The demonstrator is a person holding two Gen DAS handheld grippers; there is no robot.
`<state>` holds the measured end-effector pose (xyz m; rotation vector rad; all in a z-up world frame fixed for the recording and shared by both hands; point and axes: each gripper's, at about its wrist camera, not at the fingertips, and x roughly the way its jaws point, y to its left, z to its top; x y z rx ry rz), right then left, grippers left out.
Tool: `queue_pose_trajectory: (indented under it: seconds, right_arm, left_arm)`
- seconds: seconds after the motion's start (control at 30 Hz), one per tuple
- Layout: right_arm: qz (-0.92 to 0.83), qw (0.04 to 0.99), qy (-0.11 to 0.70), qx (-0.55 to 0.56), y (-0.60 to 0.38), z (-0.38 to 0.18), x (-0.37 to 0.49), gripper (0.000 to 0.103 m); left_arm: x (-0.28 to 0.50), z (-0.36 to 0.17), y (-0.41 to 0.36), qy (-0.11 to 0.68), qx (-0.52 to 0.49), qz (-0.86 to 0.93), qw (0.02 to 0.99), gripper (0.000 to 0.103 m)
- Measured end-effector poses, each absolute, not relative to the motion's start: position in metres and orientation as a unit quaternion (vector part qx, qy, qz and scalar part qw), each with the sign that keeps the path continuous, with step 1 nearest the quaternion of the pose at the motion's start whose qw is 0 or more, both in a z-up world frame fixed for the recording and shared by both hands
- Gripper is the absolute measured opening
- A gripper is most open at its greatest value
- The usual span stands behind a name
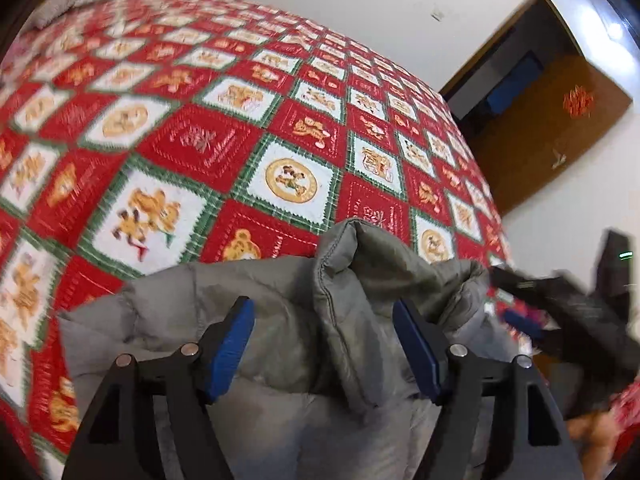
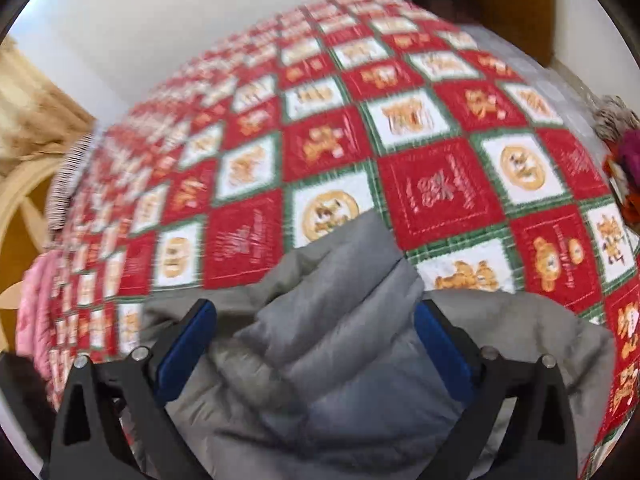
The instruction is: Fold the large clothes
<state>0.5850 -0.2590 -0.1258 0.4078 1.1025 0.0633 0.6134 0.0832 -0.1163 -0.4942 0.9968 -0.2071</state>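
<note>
**padded_pete:** So where's everything at in this one? Both cams look pretty smeared to me.

**foldbot_fan:** Yeah, motion blur all over. The grey puffer jacket (image 1: 280, 320) is bunched up at the near edge of the bed, lying on that red, white and green checked bedspread (image 1: 192, 136). In the left cam a puffy fold of it sticks up between the left gripper (image 1: 323, 348) fingers.

**padded_pete:** Is the left one actually pinching it?

**foldbot_fan:** Doesn't look like it. The blue pads (image 1: 232, 348) stand apart, with jacket fabric between them, and I can't see either pad pressing in. Same story in the right cam: the right gripper (image 2: 316, 344) is spread wide, the jacket (image 2: 320, 320) mounds up between its pads (image 2: 186, 344), and there's a gap on both sides.

**padded_pete:** What's the dark thing at the right edge of the left cam?

**foldbot_fan:** That's the right gripper (image 1: 532, 320), blurred, just beside the jacket's right side. Too smeared there to tell if it touches.

**padded_pete:** Anything else around?

**foldbot_fan:** A brown door (image 1: 560, 120) far right past the bed in the left cam. In the right cam, a pink cloth (image 2: 36, 312) hangs at the bed's left edge, and some purple and furry stuff (image 2: 624, 140) sits at the right edge. White wall (image 2: 160, 20) behind it all.
</note>
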Motion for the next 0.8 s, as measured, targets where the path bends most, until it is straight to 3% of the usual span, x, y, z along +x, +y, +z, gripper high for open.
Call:
queue_pose_trajectory:
  seconds: [0.07, 0.13, 0.17, 0.2, 0.27, 0.3, 0.33, 0.6, 0.8]
  right_arm:
    - [0.026, 0.824, 0.535, 0.184, -0.249, -0.142, 0.595, 0.098]
    - [0.022, 0.819, 0.548, 0.169, -0.246, -0.153, 0.596, 0.089]
    - [0.020, 0.822, 0.548, 0.154, -0.245, -0.155, 0.593, 0.066]
    - [0.015, 0.824, 0.549, 0.137, -0.248, -0.153, 0.589, 0.034]
    - [0.023, 0.830, 0.542, 0.128, -0.260, -0.146, 0.579, 0.019]
    - [0.035, 0.831, 0.538, 0.136, -0.270, -0.141, 0.573, 0.016]
    - [0.037, 0.834, 0.532, 0.142, -0.282, -0.135, 0.564, 0.016]
    - [0.042, 0.845, 0.503, 0.178, -0.330, -0.136, 0.504, 0.013]
    - [0.036, 0.884, 0.436, 0.167, -0.328, -0.163, 0.473, 0.013]
  left_arm:
    - [0.623, -0.126, 0.080, 0.494, -0.261, -0.113, 0.822, 0.072]
    - [0.629, -0.132, 0.066, 0.512, -0.253, -0.124, 0.812, 0.072]
    - [0.631, -0.134, 0.059, 0.517, -0.244, -0.129, 0.810, 0.072]
    - [0.629, -0.135, 0.054, 0.516, -0.240, -0.137, 0.811, 0.072]
    - [0.622, -0.137, 0.051, 0.508, -0.255, -0.171, 0.805, 0.049]
    - [0.620, -0.139, 0.051, 0.515, -0.263, -0.190, 0.794, 0.021]
    - [0.617, -0.142, 0.052, 0.524, -0.274, -0.206, 0.779, 0.015]
    - [0.575, -0.124, 0.090, 0.485, -0.310, -0.207, 0.791, 0.011]
    - [0.562, -0.160, 0.100, 0.496, -0.323, -0.171, 0.788, 0.011]
